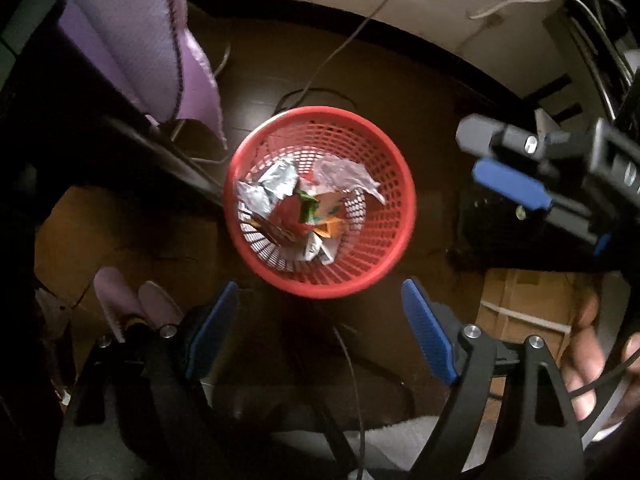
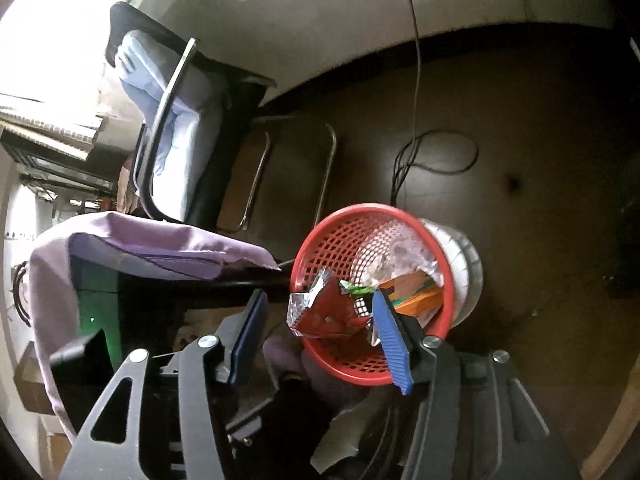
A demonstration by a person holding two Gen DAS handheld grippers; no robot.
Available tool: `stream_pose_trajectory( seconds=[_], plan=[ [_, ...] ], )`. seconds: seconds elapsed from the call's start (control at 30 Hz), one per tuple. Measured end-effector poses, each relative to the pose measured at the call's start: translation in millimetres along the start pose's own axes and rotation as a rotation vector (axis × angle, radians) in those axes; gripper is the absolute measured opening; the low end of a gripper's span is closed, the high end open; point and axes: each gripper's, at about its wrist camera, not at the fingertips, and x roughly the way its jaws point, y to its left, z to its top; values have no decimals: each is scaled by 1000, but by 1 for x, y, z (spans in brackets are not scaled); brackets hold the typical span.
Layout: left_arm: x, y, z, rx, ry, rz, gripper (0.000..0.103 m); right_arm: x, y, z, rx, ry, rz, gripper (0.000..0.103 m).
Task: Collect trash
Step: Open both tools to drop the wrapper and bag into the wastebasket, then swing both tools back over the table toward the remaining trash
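A red mesh basket (image 1: 384,256) stands on the dark floor, seen from above in the left wrist view. It holds crumpled trash (image 1: 304,208): silver foil, clear plastic, red, green and orange wrappers. My left gripper (image 1: 320,332) is open and empty, above the basket's near rim. My right gripper (image 1: 486,162) shows at the right of that view, to the basket's right. In the right wrist view my right gripper (image 2: 316,340) is open and empty, over the near rim of the basket (image 2: 340,232), with the trash (image 2: 360,300) inside.
A purple cloth (image 1: 132,40) hangs over a dark table edge at left; it also shows in the right wrist view (image 2: 160,248). Cables (image 2: 436,156) lie on the floor behind the basket. A chair (image 2: 180,120) stands at left. Cardboard boxes (image 1: 528,312) sit at right.
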Motion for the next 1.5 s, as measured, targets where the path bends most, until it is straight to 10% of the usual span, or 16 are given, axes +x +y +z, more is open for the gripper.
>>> stream_pose_trajectory(
  seconds=[0.63,0.93,1.5],
  plan=[
    [-164,-21,-58,48,-314,7,81,-147,110,-46,-359,-285,-124,79],
    [-272,44,-100,-101,-513,84,84,-161,202,-80,-546,-272,-35,84],
    [-382,191,-178,-399,-657,83,91,-146,384,-149,-823,-188,80,96]
  ],
)
